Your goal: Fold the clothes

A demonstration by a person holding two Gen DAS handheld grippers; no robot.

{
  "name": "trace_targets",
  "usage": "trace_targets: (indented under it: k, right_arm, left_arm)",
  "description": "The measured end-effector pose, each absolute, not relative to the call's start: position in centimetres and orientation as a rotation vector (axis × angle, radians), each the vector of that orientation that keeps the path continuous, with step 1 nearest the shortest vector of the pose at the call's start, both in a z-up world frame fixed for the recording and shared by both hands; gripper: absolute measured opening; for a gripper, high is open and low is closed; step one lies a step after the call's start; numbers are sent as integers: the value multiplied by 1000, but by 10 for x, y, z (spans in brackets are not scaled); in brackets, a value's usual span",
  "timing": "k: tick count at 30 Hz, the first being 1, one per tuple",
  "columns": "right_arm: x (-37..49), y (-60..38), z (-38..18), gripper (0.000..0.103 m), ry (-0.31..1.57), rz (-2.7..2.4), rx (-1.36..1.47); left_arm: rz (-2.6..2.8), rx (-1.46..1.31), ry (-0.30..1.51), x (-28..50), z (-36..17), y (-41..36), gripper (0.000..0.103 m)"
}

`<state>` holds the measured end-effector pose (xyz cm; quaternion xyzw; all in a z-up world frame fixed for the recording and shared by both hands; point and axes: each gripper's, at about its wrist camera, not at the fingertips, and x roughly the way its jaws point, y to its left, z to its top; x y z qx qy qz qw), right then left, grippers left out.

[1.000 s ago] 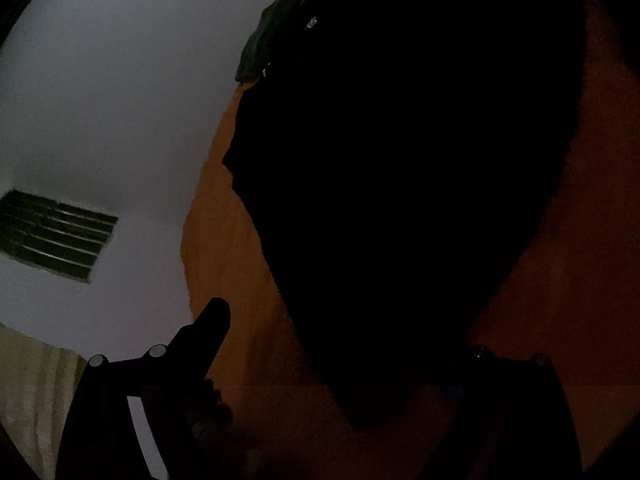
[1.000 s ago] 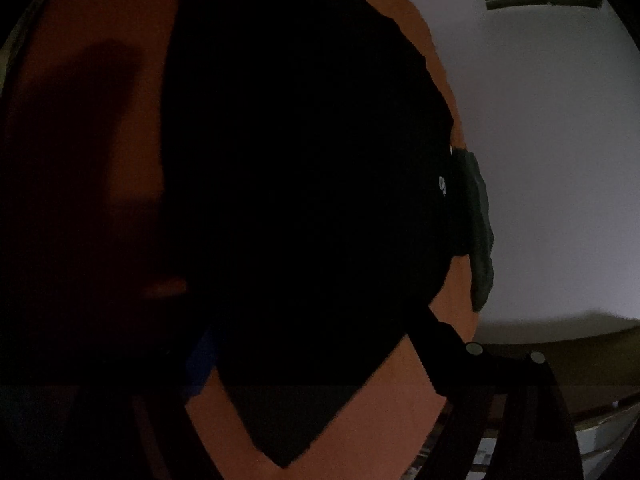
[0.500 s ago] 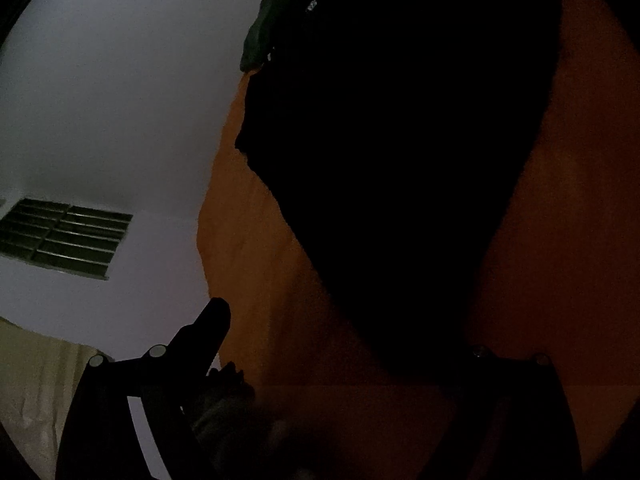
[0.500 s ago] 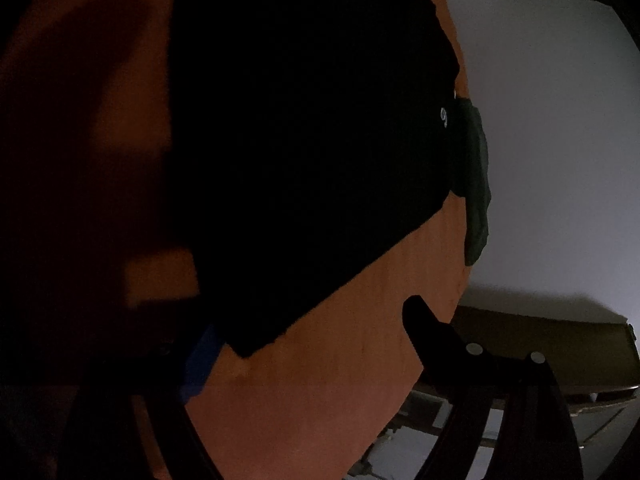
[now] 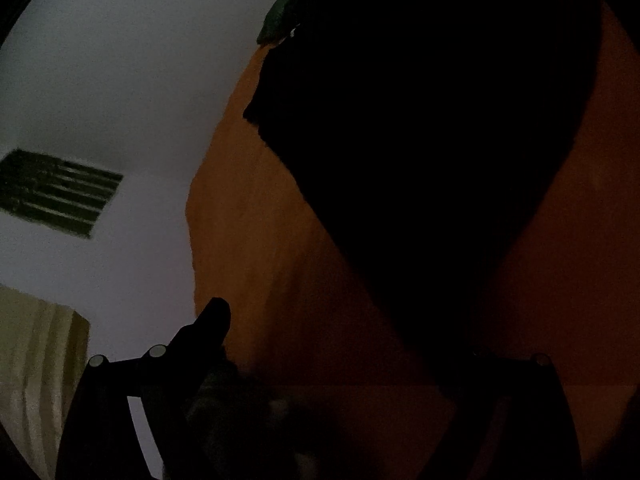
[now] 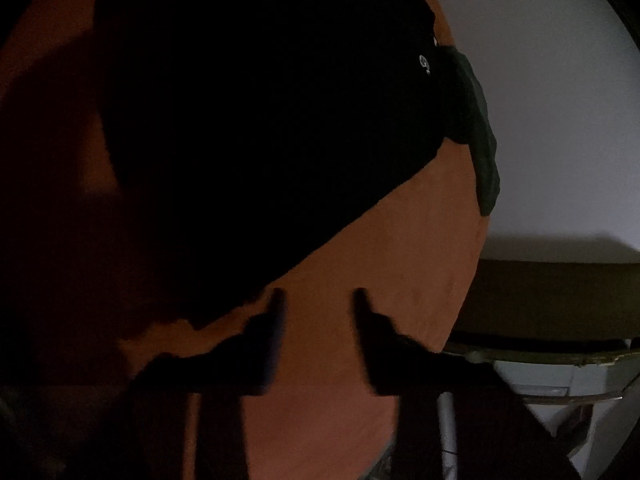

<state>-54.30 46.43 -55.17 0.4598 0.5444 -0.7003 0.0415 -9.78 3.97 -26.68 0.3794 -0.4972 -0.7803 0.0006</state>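
A black garment lies spread on an orange cover, very dark in both views. My left gripper is open over the cover; its left finger shows plainly, while the right one is lost in shadow where the garment's near tip ends. In the right wrist view the black garment carries a small white logo. My right gripper hovers just off the garment's near edge. Its jaws are closing, with only bare orange cover between them.
A dark green garment hangs over the cover's far edge. Beyond it is a pale wall with a slatted vent. A striped pale cloth hangs at the lower left. Dark furniture stands past the cover's right edge.
The right gripper's fingers have come much closer together. The black garment's near tip has slid out of both grippers' gaps, and both views have drawn back toward the cover's near side.
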Motion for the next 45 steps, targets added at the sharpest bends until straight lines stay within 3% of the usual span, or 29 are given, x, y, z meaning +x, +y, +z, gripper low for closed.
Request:
trace_targets:
  k: [2,13,16,24,26,27,29,30,35,45]
  right_arm:
    - [-542,467,-548,7,1631,-2150,1430]
    - [-571,518,-518,4,1114,-2355,1765]
    - [-577,529,-513,4,949,-2380,1835]
    - [-569,530,-509,5,840,-2355,1825]
    - [-553,523,-503,15,803,-2355,1779]
    - [-546,518,-500,22,816,-2345,1746]
    - [-532,505,-498,51,872,-2316,1651]
    - [-525,498,-496,54,898,-2300,1604]
    - [-489,463,-511,55,1164,-2167,1405]
    - [-471,441,-538,55,1471,-2085,1268]
  left_arm:
    - [-2474,1236,-1493,-102,-262,35,90]
    - [-2520,1393,-1073,-133,-239,16,90]
    - [-2516,1417,-1041,-134,-241,12,90]
    - [-2493,1454,-1052,-128,-245,13,90]
    - [-2491,1460,-1049,-127,-244,14,90]
    - [-2491,1461,-1049,-125,-244,15,90]
    - [-2486,1468,-1043,-127,-245,15,90]
    - [-2483,1471,-1043,-127,-246,15,90]
    - [-2472,1481,-1040,-127,-249,15,90]
    - [-2468,1489,-1008,-126,-253,14,90]
